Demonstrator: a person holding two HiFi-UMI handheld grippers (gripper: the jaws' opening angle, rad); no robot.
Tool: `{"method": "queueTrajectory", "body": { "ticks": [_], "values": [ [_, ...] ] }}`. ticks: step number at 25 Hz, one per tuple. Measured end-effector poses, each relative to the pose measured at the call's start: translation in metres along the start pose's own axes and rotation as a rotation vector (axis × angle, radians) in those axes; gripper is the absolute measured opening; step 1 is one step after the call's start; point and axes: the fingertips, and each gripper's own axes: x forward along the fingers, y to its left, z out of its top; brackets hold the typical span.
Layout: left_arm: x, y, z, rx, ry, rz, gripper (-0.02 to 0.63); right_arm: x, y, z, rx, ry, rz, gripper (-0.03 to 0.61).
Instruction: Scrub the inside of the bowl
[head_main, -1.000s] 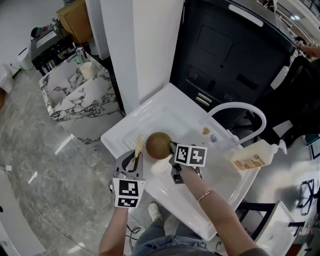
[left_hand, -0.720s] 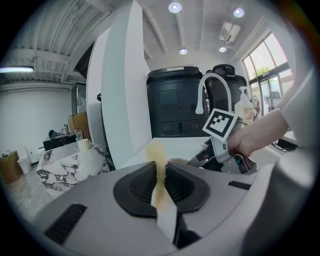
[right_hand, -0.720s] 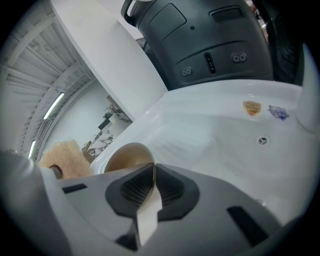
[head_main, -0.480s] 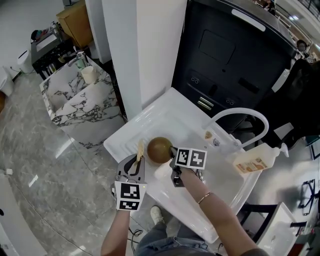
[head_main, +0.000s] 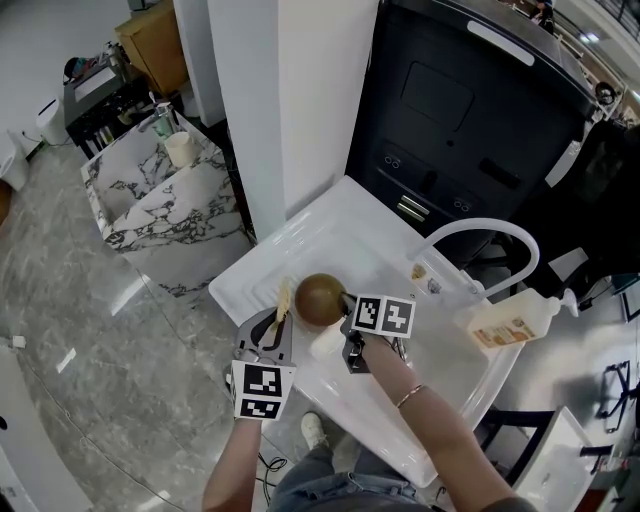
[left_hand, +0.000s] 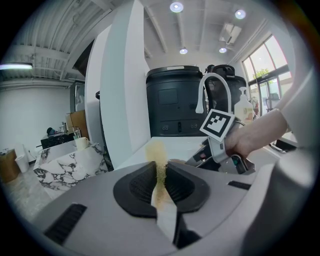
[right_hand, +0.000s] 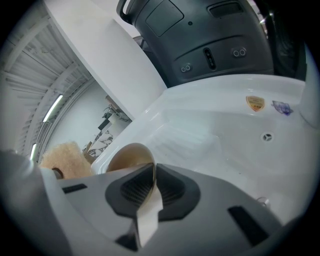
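Low in frame, the left gripper (head_main: 277, 318) clamps a thin yellow scrub pad (head_main: 282, 297) beside the brown bowl (head_main: 320, 298) at centre, whose rim the right gripper (head_main: 347, 312) pinches over the white sink (head_main: 340, 225). Its opening probably faces the pad; hold the rim steady and sweep round inside.

The sink basin (head_main: 452, 335) lies open to the right of the bowl (head_main: 320, 298). The faucet (head_main: 482, 224) and soap bottle (head_main: 508, 322) crowd its far rim. The sponge (head_main: 281, 299) stands just left of the bowl.
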Motion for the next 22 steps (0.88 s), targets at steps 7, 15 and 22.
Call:
{"method": "queueTrajectory", "body": {
  "ticks": [7,15,22],
  "values": [
    [0.001,0.001,0.000,0.003,-0.001,0.003,0.044,0.002,0.004,0.002,-0.006,-0.009,0.014,0.026],
    [-0.004,0.004,0.001,0.003,-0.002,0.017,0.044,0.004,0.008,0.002,-0.010,-0.024,0.037,0.028],
    [-0.009,0.007,-0.003,-0.002,0.001,0.027,0.044,0.006,0.013,0.004,-0.032,-0.071,0.055,0.082]
  ]
}}
